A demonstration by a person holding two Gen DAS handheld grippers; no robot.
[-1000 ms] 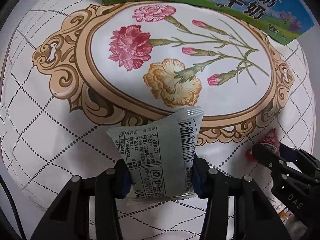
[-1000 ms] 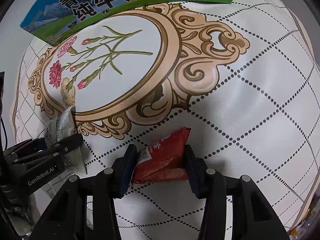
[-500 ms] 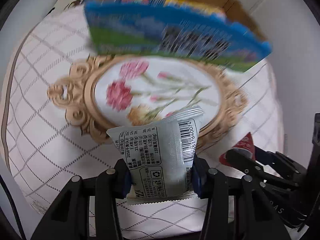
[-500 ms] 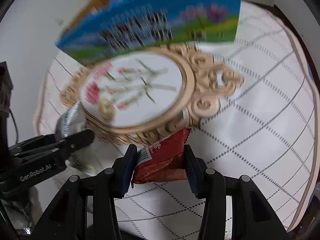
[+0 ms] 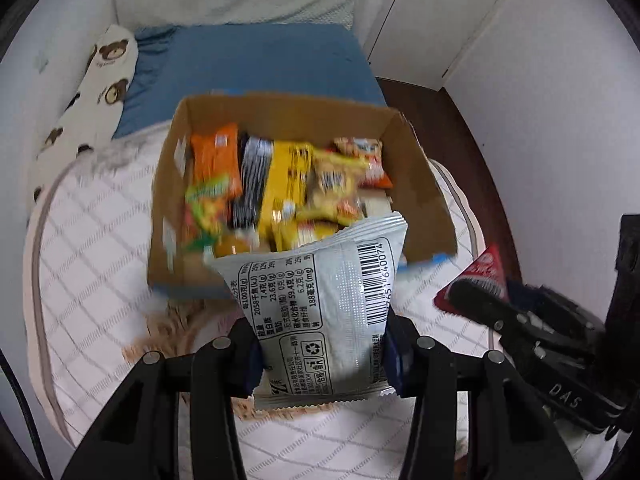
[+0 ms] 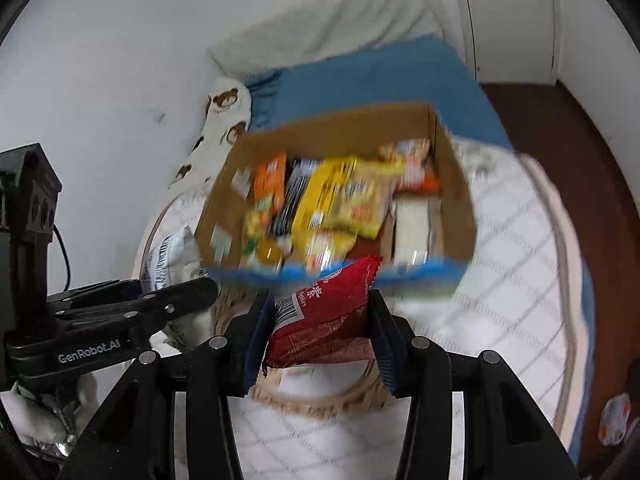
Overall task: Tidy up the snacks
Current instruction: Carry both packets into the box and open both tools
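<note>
Snacks, two packets in hand, one per gripper.

Left wrist view: left gripper [image 5: 322, 354] has its fingers [image 5: 250, 354] closed on the lower part of a grey packet [image 5: 320, 304], label and barcode facing the camera, held upright above the quilt [image 5: 92, 240]. Packet looks light, soft, air-filled; film likely slippery. Judgement: hold across the flat body as now, not the crimped edge, and squeeze gently so the contents are not crushed. Beyond it sits an open cardboard box [image 5: 424, 184], already holding many packets (orange, yellow, black-and-white), blurred. Right gripper [image 5: 480, 300] shows at the right edge with a red packet [image 5: 486, 270].

Right wrist view: right gripper [image 6: 320, 328] fingers closed on the red packet [image 6: 324, 320], gripped on both sides, tilted. Same soft, light handling expected. Box [image 6: 452, 184] lies ahead, blurred. Left gripper [image 6: 176, 298] at left with the grey packet [image 6: 172, 256].

Surface and room: white quilted cover on a bed, soft, so the box may rock. Blue sheet [image 5: 256, 60], bear-print pillow [image 5: 96, 88], white walls, dark wooden floor [image 6: 592, 168].
</note>
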